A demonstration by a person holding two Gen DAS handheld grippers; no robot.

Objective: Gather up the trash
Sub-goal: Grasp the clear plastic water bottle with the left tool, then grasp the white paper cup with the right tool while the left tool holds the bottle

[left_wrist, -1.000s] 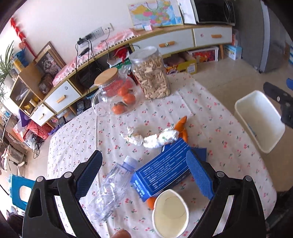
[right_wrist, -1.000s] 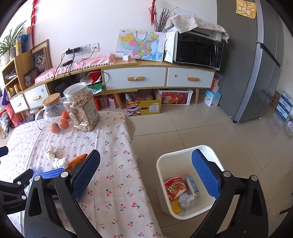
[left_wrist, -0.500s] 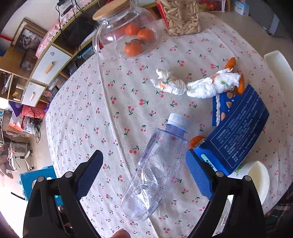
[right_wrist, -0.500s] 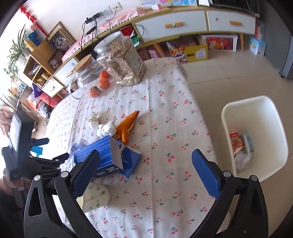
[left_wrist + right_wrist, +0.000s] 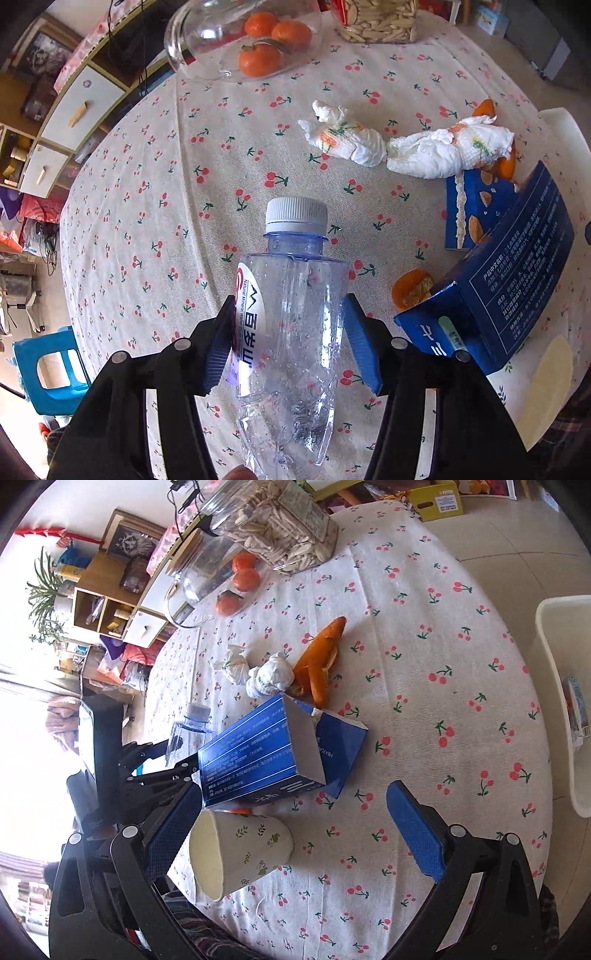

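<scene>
Left gripper jaws closed in on the crumpled plastic bottle, both blue pads pressing its sides mid-body, white cap pointing far, bottle lying over the cherry-print tablecloth. Right gripper jaws wide apart, holding nothing, hovering over the near table edge; paper cup lies on its side just beside the left pad, mouth toward camera. Blue carton lies open-ended just far of the cup, touching a flattened blue piece under it. Two wadded tissues sit side by side far of the carton, orange peel right next to them, another peel bit by the carton's near-left corner. White bin off the right table edge with wrappers inside. Glass jug of oranges and seed jar at far side
</scene>
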